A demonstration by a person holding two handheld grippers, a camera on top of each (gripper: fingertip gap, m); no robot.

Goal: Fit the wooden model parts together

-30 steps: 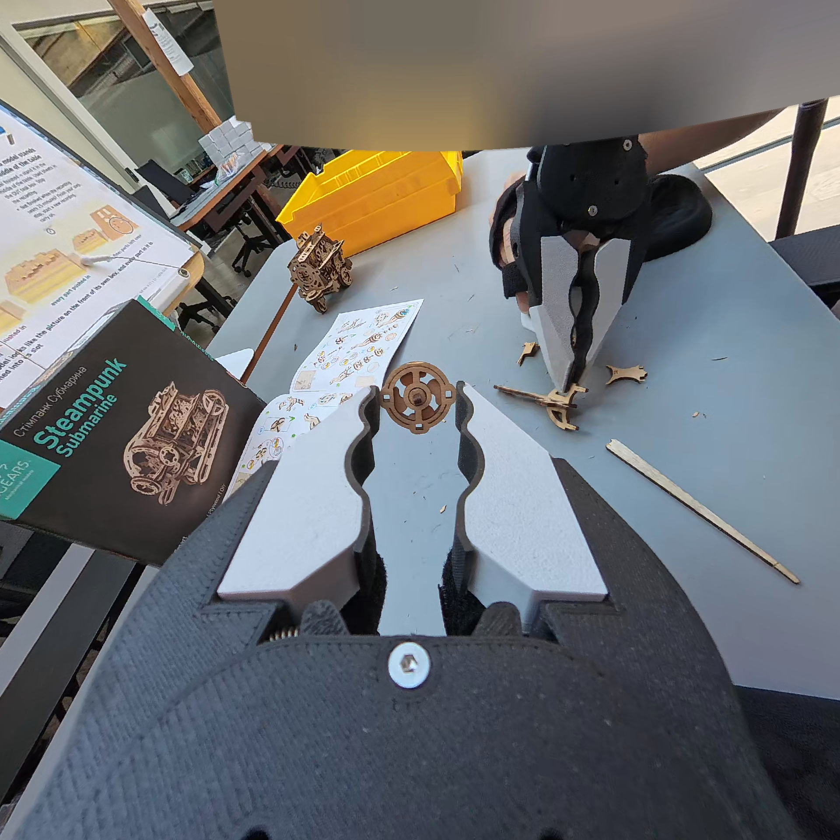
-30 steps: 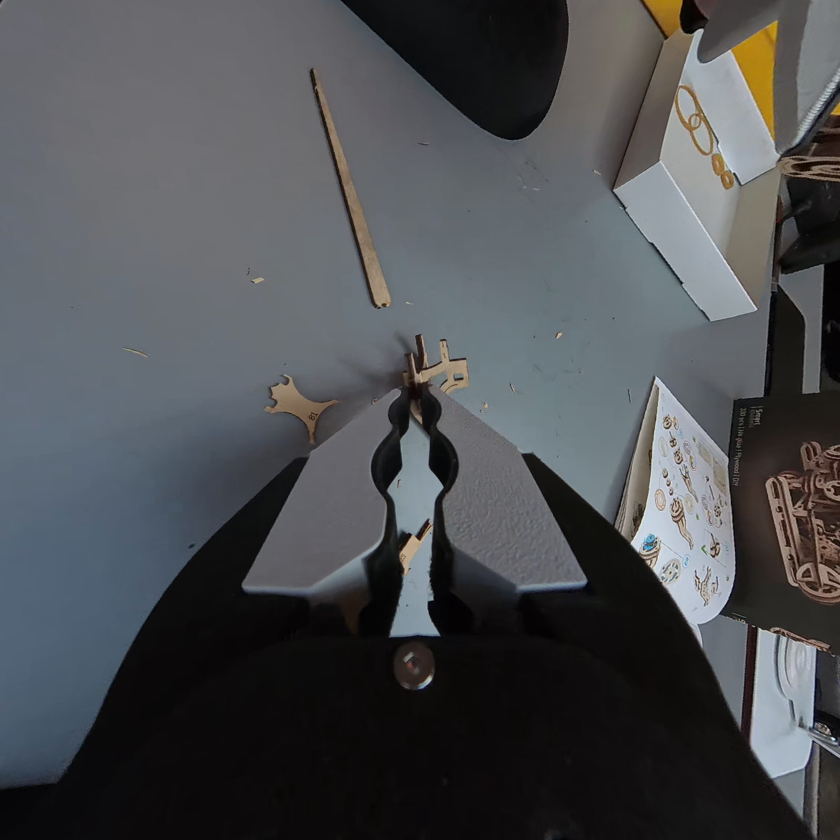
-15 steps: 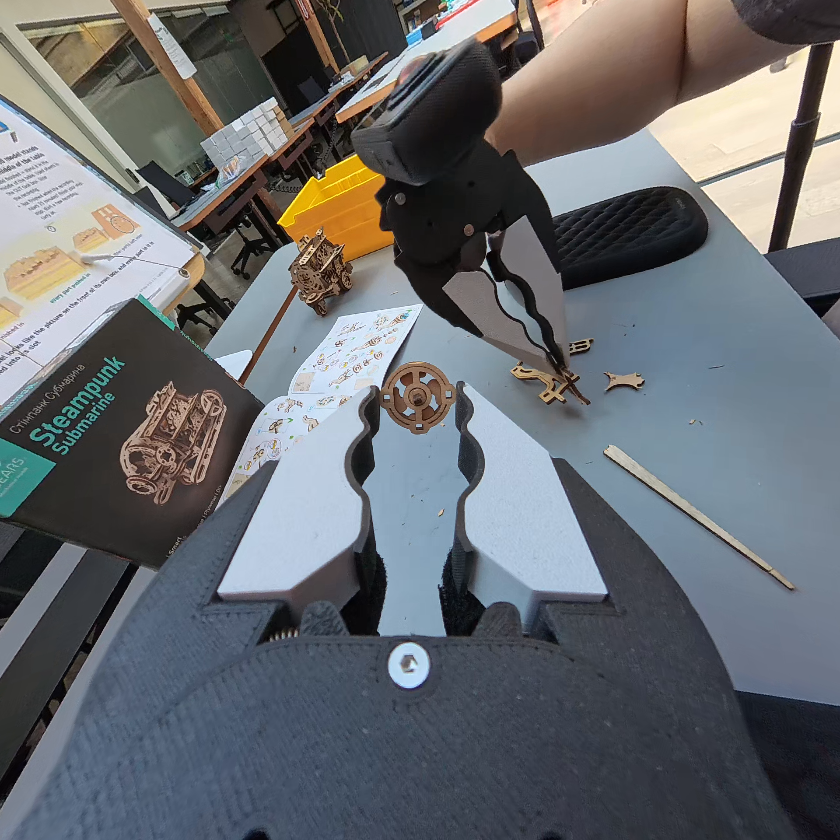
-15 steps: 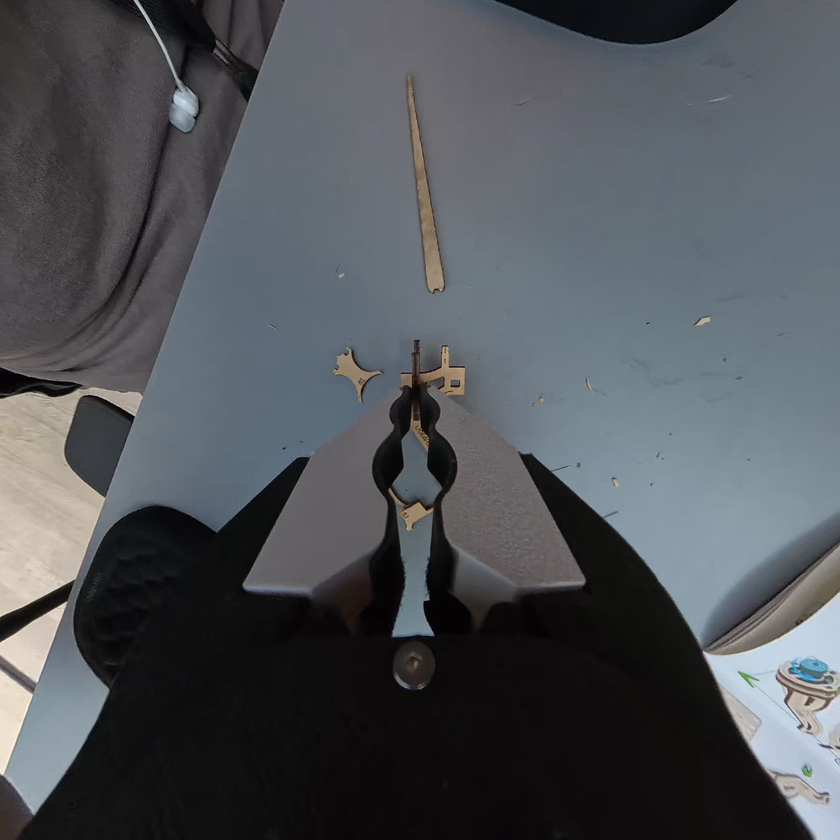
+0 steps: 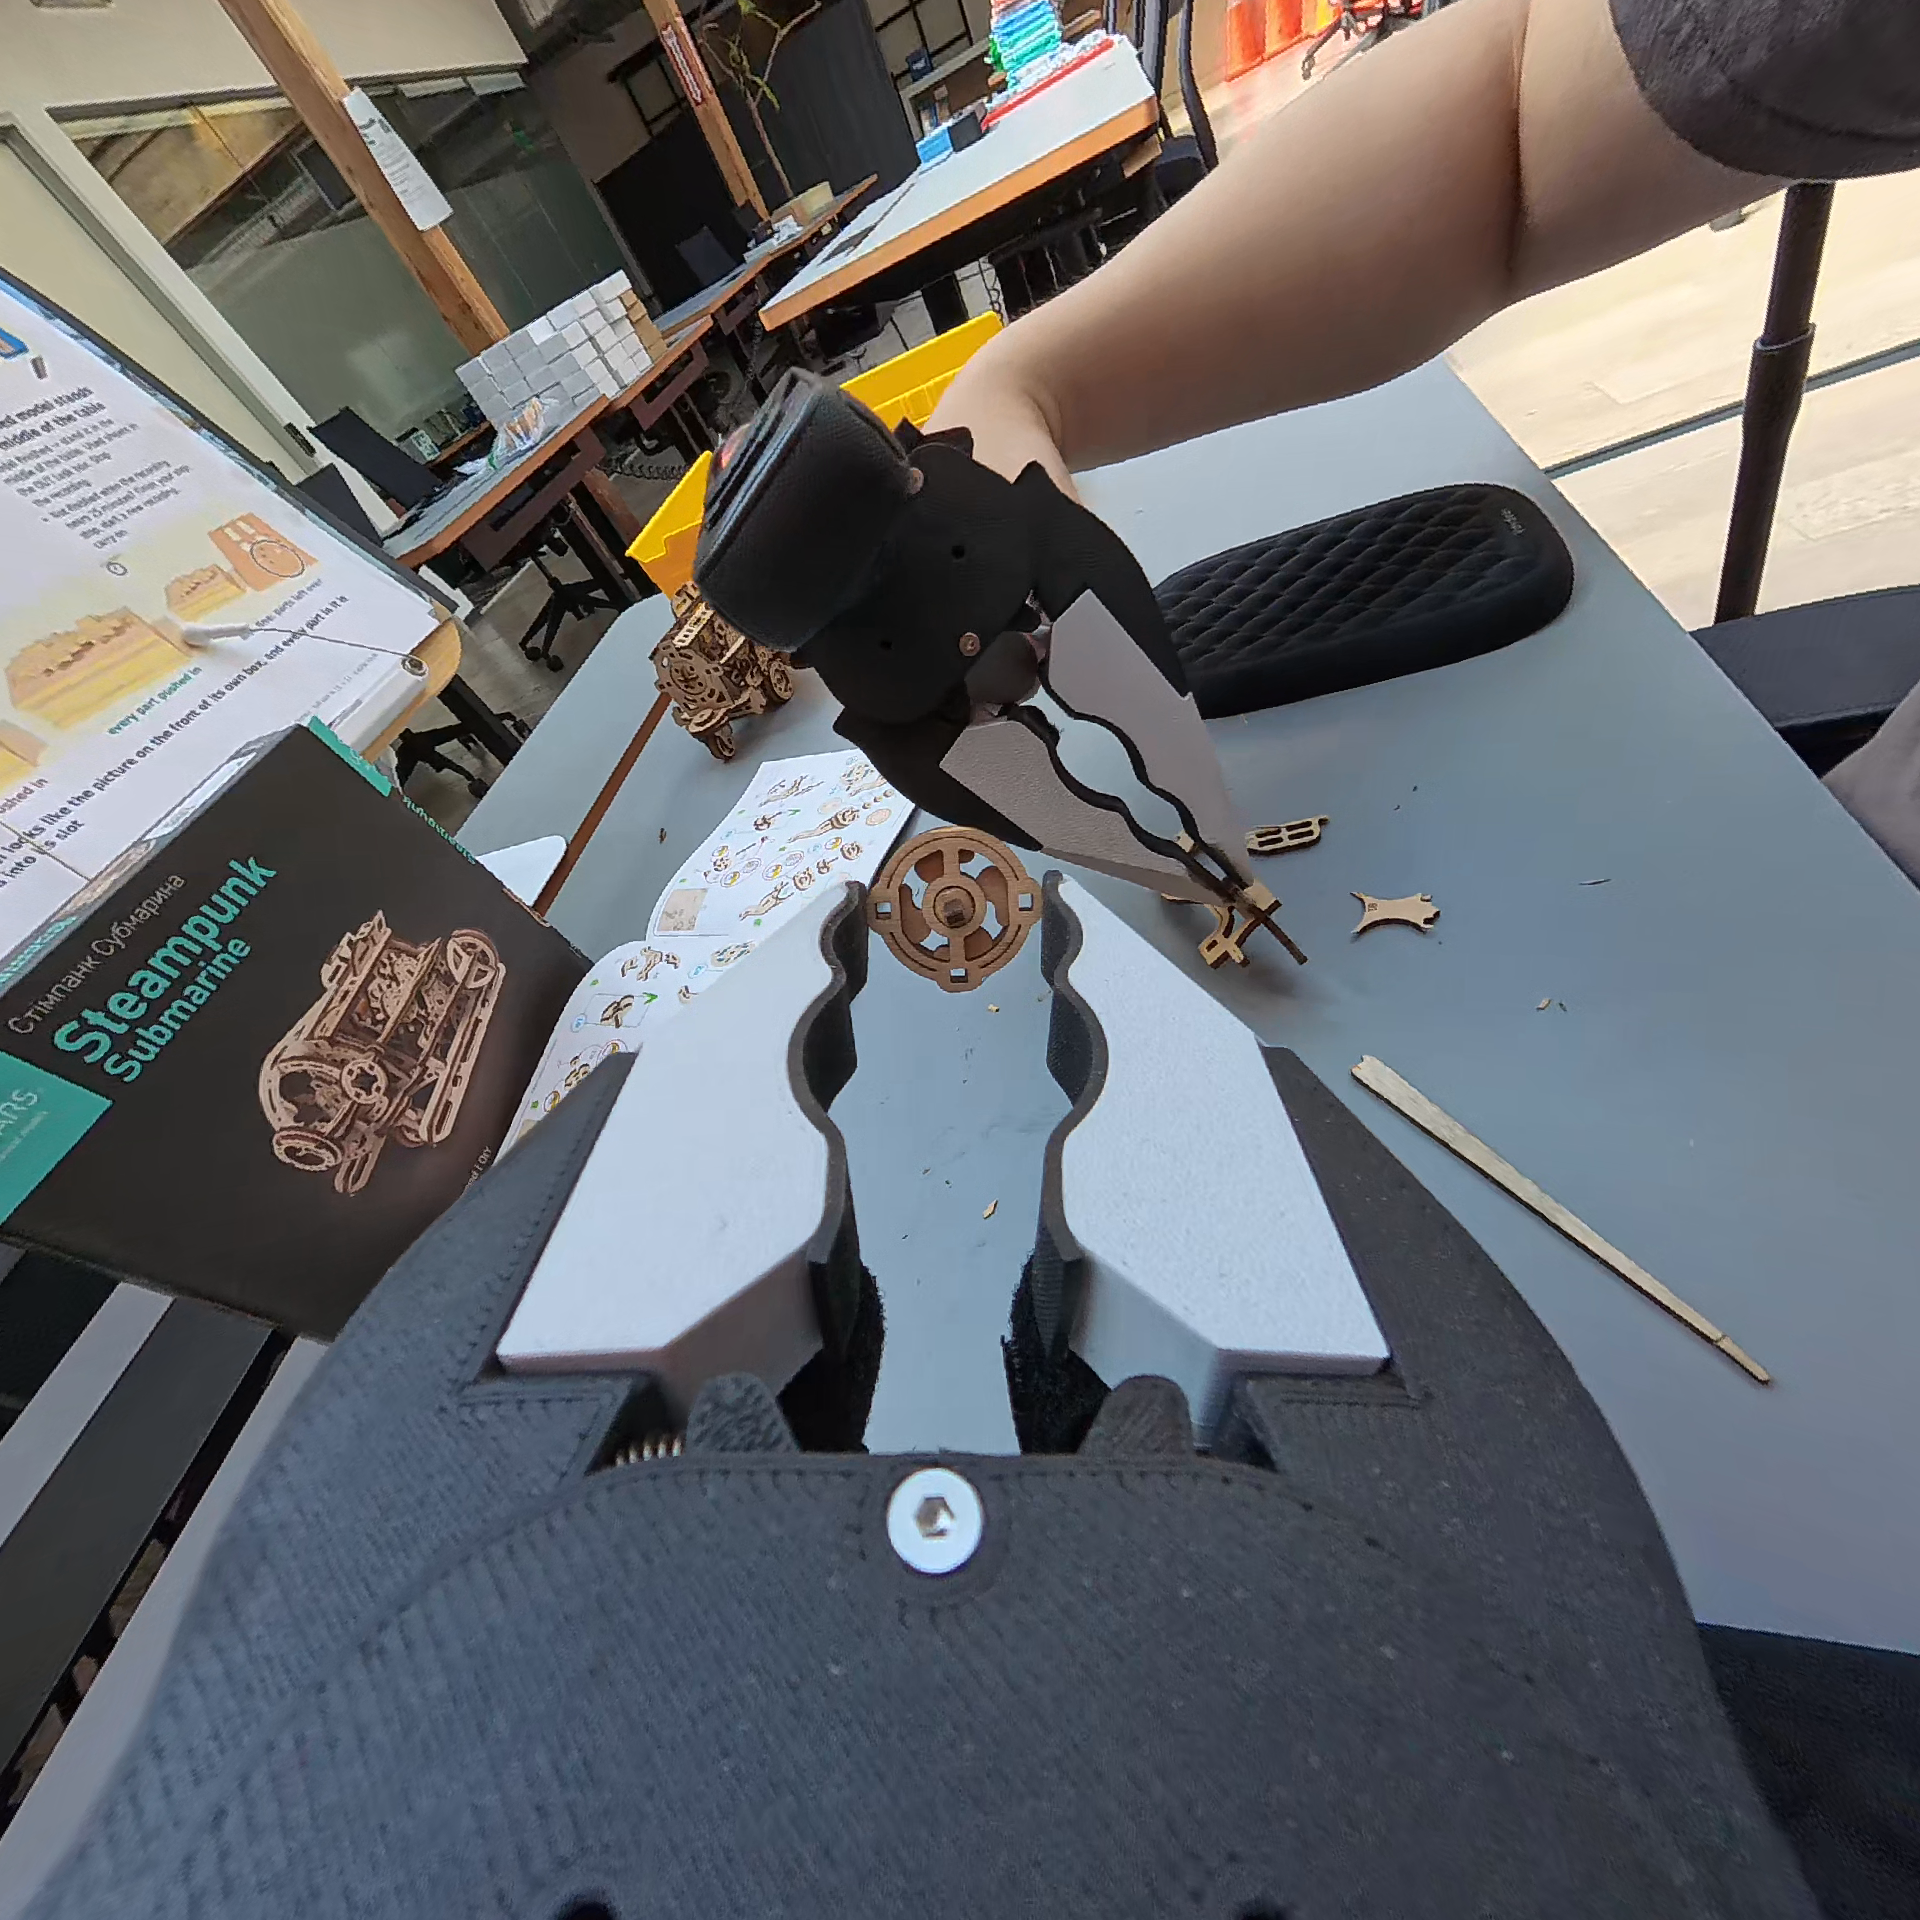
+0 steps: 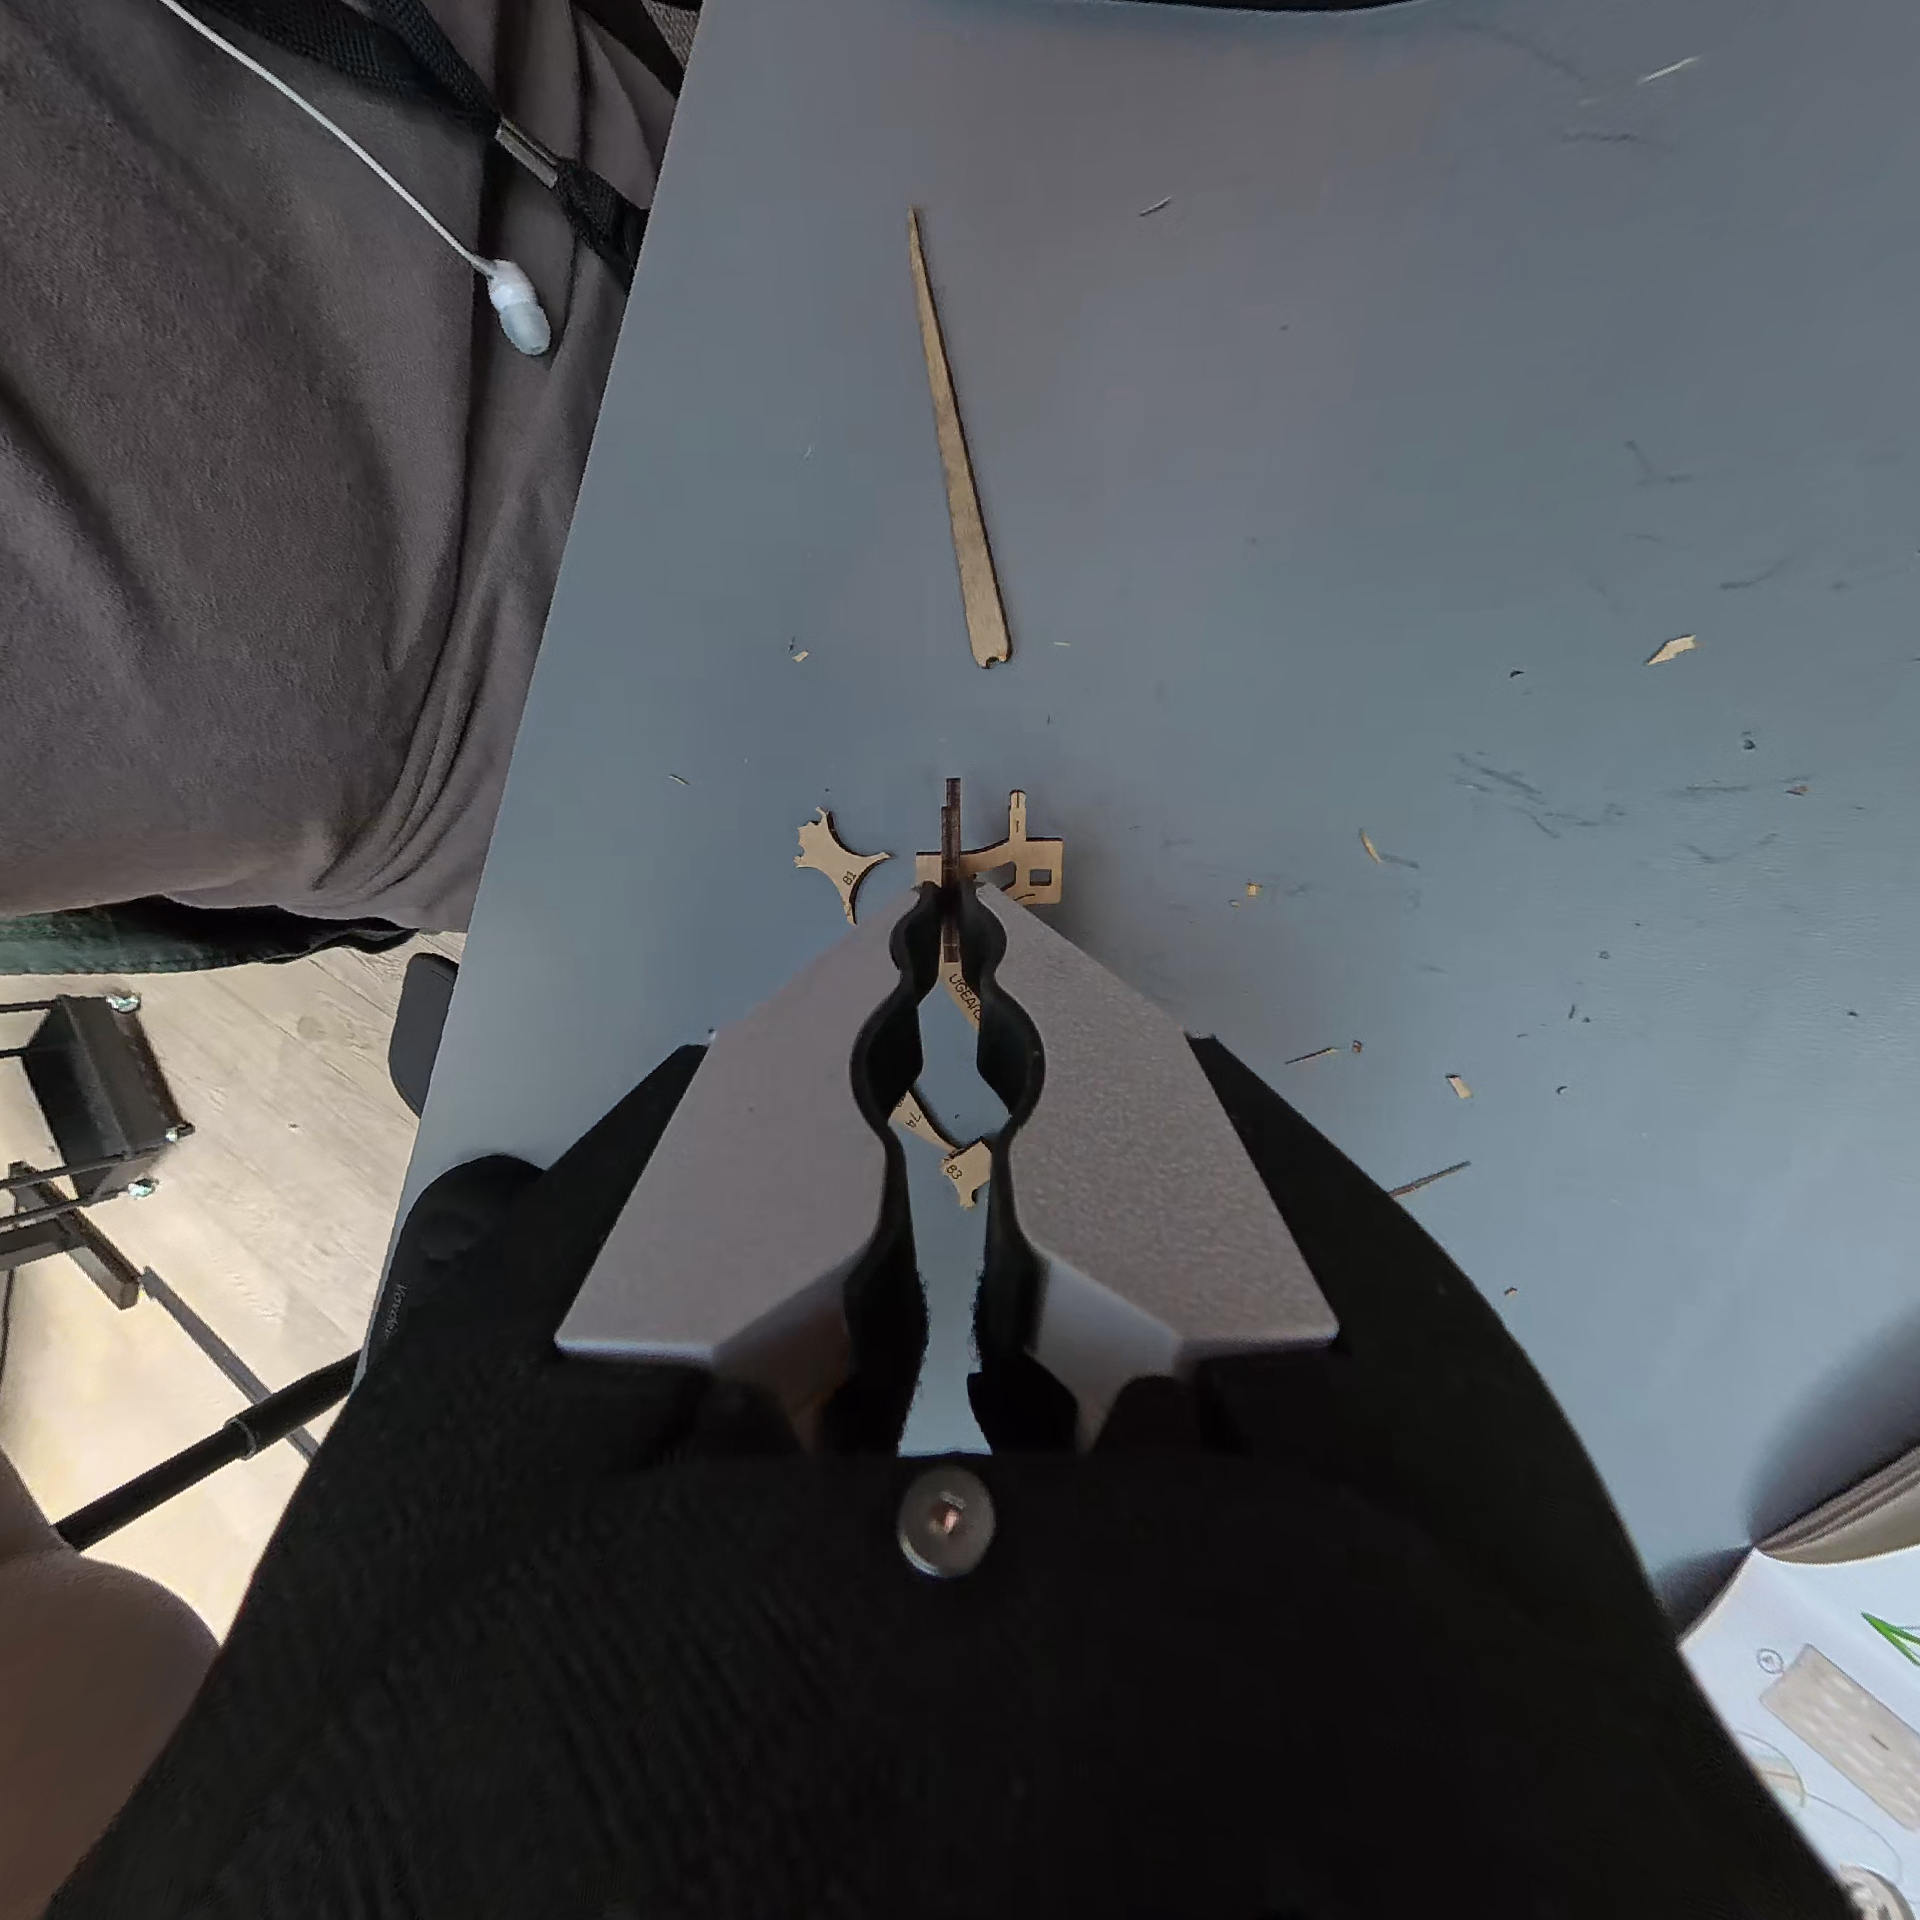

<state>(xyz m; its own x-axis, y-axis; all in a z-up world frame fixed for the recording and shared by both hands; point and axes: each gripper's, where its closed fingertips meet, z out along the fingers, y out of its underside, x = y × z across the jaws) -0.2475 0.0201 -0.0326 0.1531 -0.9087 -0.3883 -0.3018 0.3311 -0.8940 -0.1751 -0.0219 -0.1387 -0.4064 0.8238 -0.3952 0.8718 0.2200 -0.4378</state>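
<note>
Left wrist view: the left claw (image 5: 951,920) is seen closed on a round wooden wheel (image 5: 954,908), which is pinched by its rim between the two fingertips and held above the grey counter (image 5: 1558,1091). Farther off, the right claw (image 5: 1242,894) is seen tilted down toward the counter, its jaws drawn narrow on a thin flat wooden piece (image 5: 1236,920) that is gripped edge-on. In the right wrist view the same thin piece (image 6: 951,862) is shown standing on edge between the closed tips of the right claw (image 6: 949,906), with a slotted flat part (image 6: 1023,862) lying on the counter beneath it; whether the two are joined cannot be told. A small star-shaped part (image 6: 836,860) lies just beside them, and a long tapered wooden stick (image 6: 961,457) lies well apart. A finished wooden model (image 5: 717,665), an instruction sheet (image 5: 769,862) and a dark product box (image 5: 260,1029) are seen to the left.

The step in hand is judged to be the bringing together of two parts, each already gripped. The fitting itself appears not yet done, since the wheel and the thin piece are held apart. For the next move, the thin piece's end would need to be lined up with the square hole at the wheel's hub and pressed in squarely, with little force, as the thin wood could snap.
</note>
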